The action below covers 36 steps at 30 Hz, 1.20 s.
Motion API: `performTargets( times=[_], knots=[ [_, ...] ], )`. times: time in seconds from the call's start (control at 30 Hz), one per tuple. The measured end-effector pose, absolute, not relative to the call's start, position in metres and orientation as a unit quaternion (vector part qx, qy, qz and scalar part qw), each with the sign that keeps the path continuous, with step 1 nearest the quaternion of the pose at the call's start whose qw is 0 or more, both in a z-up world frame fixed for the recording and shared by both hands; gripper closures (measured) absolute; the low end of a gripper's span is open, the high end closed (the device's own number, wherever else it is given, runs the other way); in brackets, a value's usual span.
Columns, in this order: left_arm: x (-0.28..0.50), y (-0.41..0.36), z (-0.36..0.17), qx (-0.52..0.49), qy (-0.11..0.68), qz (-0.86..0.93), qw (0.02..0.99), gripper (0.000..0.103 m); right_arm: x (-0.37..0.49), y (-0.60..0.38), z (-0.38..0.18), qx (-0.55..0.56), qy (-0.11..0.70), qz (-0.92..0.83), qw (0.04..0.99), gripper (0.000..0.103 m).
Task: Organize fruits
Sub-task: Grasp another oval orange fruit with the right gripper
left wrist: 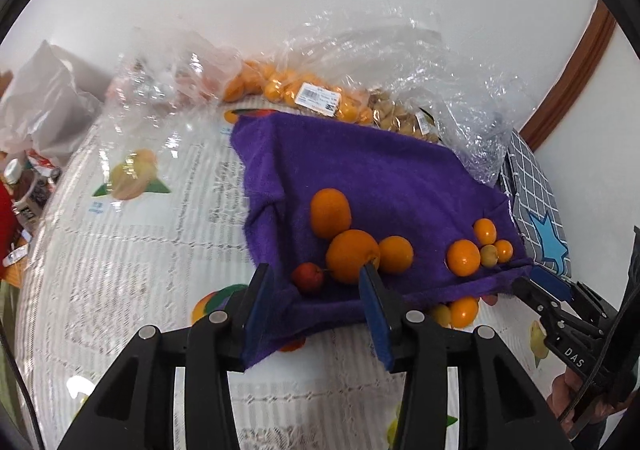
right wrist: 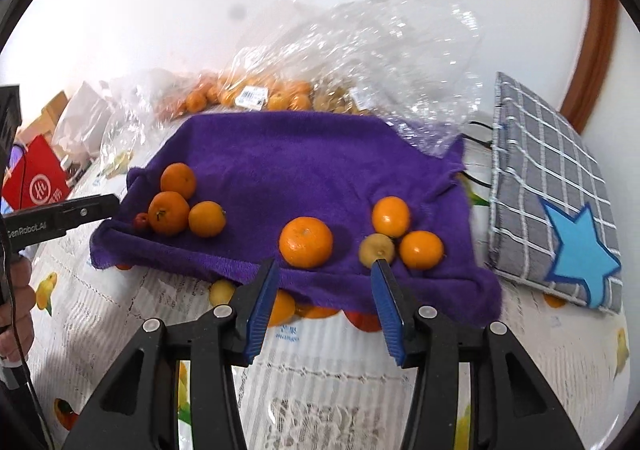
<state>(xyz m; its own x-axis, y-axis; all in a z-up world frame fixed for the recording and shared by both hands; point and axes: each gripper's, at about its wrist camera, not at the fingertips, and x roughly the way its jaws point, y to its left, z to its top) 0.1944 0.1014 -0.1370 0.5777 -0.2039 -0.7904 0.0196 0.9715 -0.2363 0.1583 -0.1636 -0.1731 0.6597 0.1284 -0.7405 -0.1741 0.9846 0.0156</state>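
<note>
A purple towel (left wrist: 380, 178) (right wrist: 304, 162) lies on the table with fruit on it. Three oranges (left wrist: 352, 256) (right wrist: 168, 212) and a small red fruit (left wrist: 307, 277) (right wrist: 141, 221) cluster on its left part. An orange (right wrist: 306, 241), two smaller oranges (right wrist: 421, 249) and a yellow-green fruit (right wrist: 377, 249) lie on its right part. More fruit (right wrist: 280, 308) peeks from under the towel's front edge. My left gripper (left wrist: 316, 278) is open, just in front of the left cluster. My right gripper (right wrist: 325, 270) is open, in front of the right cluster, holding nothing.
Clear plastic bags (left wrist: 320, 94) (right wrist: 256, 94) with oranges and pale fruit lie behind the towel. A grey checked cushion with a blue star (right wrist: 560, 210) (left wrist: 538, 202) is at the right. A red box (right wrist: 36, 180) and clutter sit at the left. A printed tablecloth (left wrist: 140, 250) covers the table.
</note>
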Motion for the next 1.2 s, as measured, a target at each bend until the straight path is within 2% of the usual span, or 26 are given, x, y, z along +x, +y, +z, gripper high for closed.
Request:
performTargets(
  times=[0.2, 0.4, 0.7, 1.03, 1.07, 1.1, 1.2],
  knots=[
    [0.180, 0.111, -0.131, -0.087, 0.439, -0.041, 0.893, 0.059, 0.143, -0.165, -0.170, -0.035, 0.390, 0.058, 0.919, 0.055],
    [0.168, 0.127, -0.133, -0.111, 0.443, -0.045, 0.889, 0.059, 0.140, -0.154, -0.184, -0.013, 0.415, 0.098, 0.905, 0.055],
    [0.163, 0.144, -0.147, -0.127, 0.456, -0.038, 0.880, 0.059, 0.151, -0.128, -0.215, -0.042, 0.445, 0.132, 0.885, 0.055],
    [0.163, 0.138, -0.156, -0.109, 0.472, -0.042, 0.874, 0.059, 0.167, -0.128, -0.232, -0.027, 0.460, 0.160, 0.873, 0.055],
    [0.163, 0.137, -0.157, -0.110, 0.473, -0.043, 0.873, 0.059, 0.167, -0.129, -0.232, -0.027, 0.457, 0.165, 0.874, 0.055],
    [0.163, 0.135, -0.157, -0.109, 0.474, -0.043, 0.873, 0.059, 0.167, -0.129, -0.232, -0.028, 0.456, 0.166, 0.874, 0.060],
    [0.161, 0.130, -0.155, -0.105, 0.474, -0.046, 0.873, 0.059, 0.165, -0.136, -0.230, -0.021, 0.450, 0.167, 0.877, 0.061]
  ],
)
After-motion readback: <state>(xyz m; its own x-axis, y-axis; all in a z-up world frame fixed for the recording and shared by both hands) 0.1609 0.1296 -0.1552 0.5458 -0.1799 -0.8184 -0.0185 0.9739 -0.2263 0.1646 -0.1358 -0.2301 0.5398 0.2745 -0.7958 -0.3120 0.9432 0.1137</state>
